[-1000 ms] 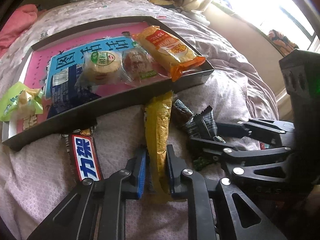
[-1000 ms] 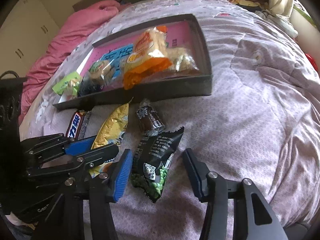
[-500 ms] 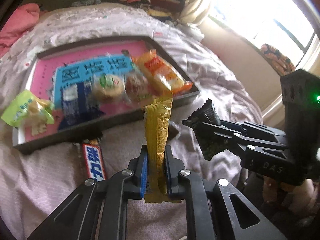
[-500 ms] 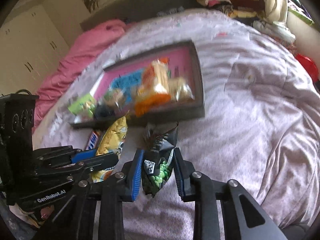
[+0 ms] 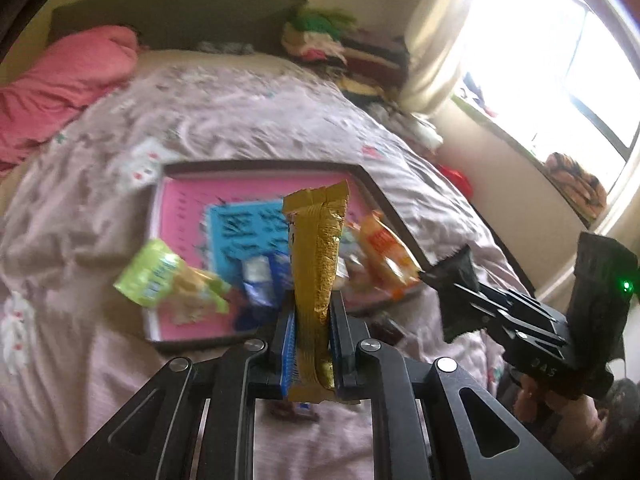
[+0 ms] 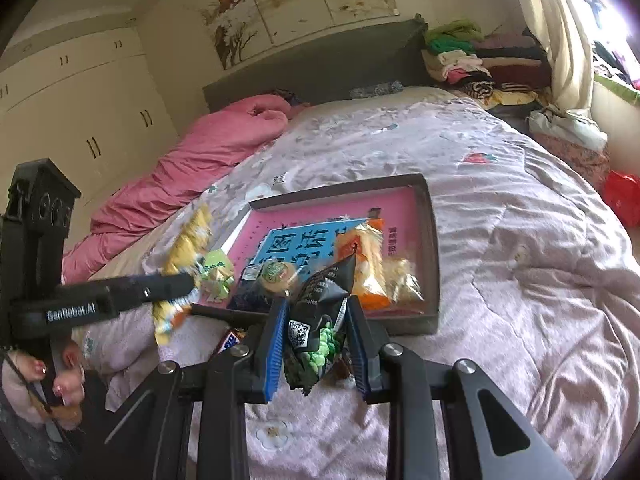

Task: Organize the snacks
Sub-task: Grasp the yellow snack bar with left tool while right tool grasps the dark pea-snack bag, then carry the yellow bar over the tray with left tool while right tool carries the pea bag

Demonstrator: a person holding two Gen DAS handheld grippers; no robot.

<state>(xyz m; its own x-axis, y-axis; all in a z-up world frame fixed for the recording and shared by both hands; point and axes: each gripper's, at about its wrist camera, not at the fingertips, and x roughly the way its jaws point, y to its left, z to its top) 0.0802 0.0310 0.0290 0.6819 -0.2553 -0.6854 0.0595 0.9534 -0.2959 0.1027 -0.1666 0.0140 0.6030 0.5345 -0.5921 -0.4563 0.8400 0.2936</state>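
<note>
My left gripper (image 5: 313, 322) is shut on a long gold snack packet (image 5: 316, 264) and holds it upright above the bed, in front of the dark tray (image 5: 372, 178) with its pink and blue liner. My right gripper (image 6: 316, 334) is shut on a black packet of green peas (image 6: 320, 320), lifted just before the tray (image 6: 434, 240). The tray holds an orange packet (image 6: 366, 264), a round biscuit (image 6: 276, 274), a green packet (image 5: 160, 274) and a blue wrapper. The right gripper shows in the left wrist view (image 5: 460, 284); the left gripper shows in the right wrist view (image 6: 176, 280).
A chocolate bar (image 6: 232, 338) and a small dark candy (image 5: 386, 326) lie on the floral bedspread near the tray's front wall. A pink duvet (image 6: 192, 168) lies at the back left, folded clothes (image 6: 472, 64) at the back right, a window on the right.
Both grippers closed on their packets and lifted them off the bed. They have risen and tilted up, so the tray now sits lower and farther in both views.
</note>
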